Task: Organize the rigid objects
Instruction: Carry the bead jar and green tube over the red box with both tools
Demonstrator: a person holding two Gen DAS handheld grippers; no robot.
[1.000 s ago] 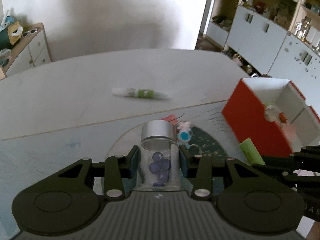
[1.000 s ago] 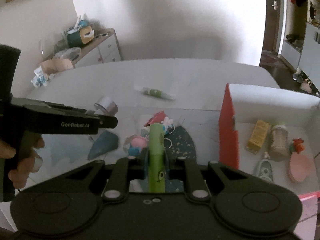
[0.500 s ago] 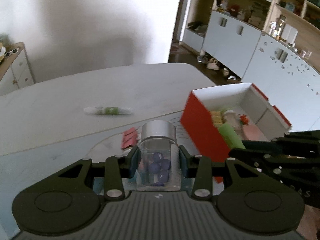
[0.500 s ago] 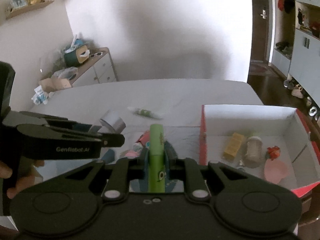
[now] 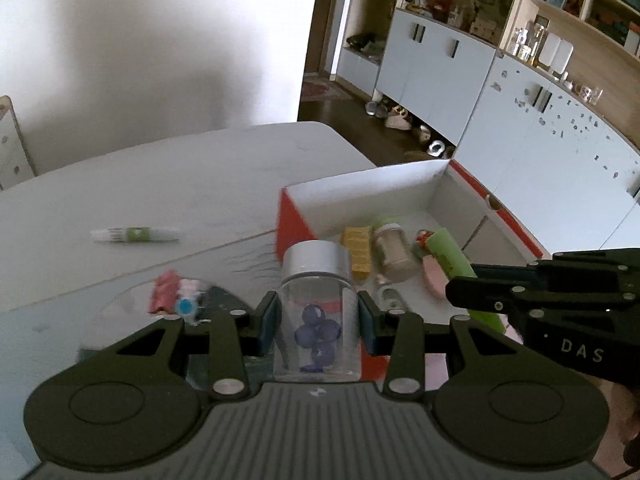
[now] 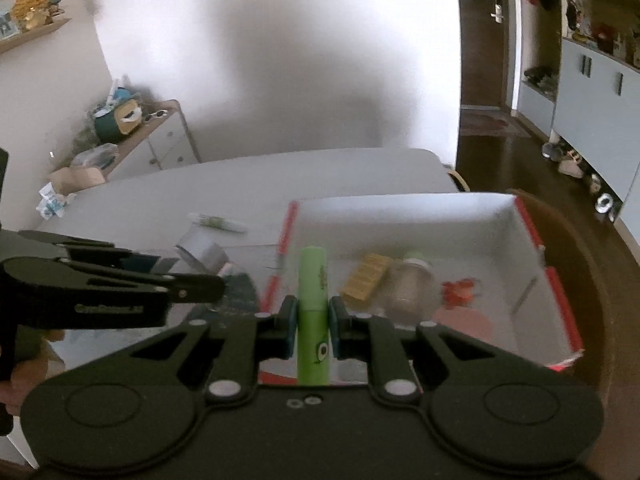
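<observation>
The table was a broad, pale grey slab with rounded corners and a matte, faintly scuffed top; nearer the cameras a glossy bluish sheet covered it. Behind it stood a plain white wall, a low wooden dresser crowded with clutter at the far left, and to the right a dark wood floor with a run of pale blue cabinets under open shelves, shoes lying along their base.

At the table's right end sat an open box, red outside and white inside, with straight cardboard walls. In it lay a ribbed yellow block, a squat jar of beige powder, a small red figure and a flat pink piece.

The left gripper was clamped on a clear cylindrical jar with a brushed silver cap and dark blue beads inside, held upright just before the box's near red wall. The right gripper was clenched tight on a smooth lime-green tube printed with a small cartoon eye, its tip pointing over the box's near edge.

On the bare table a slim white tube with a green band lay on its side, well apart from the box. A crinkled red wrapper and a small blue-and-white trinket rested near each other on the glossy sheet
</observation>
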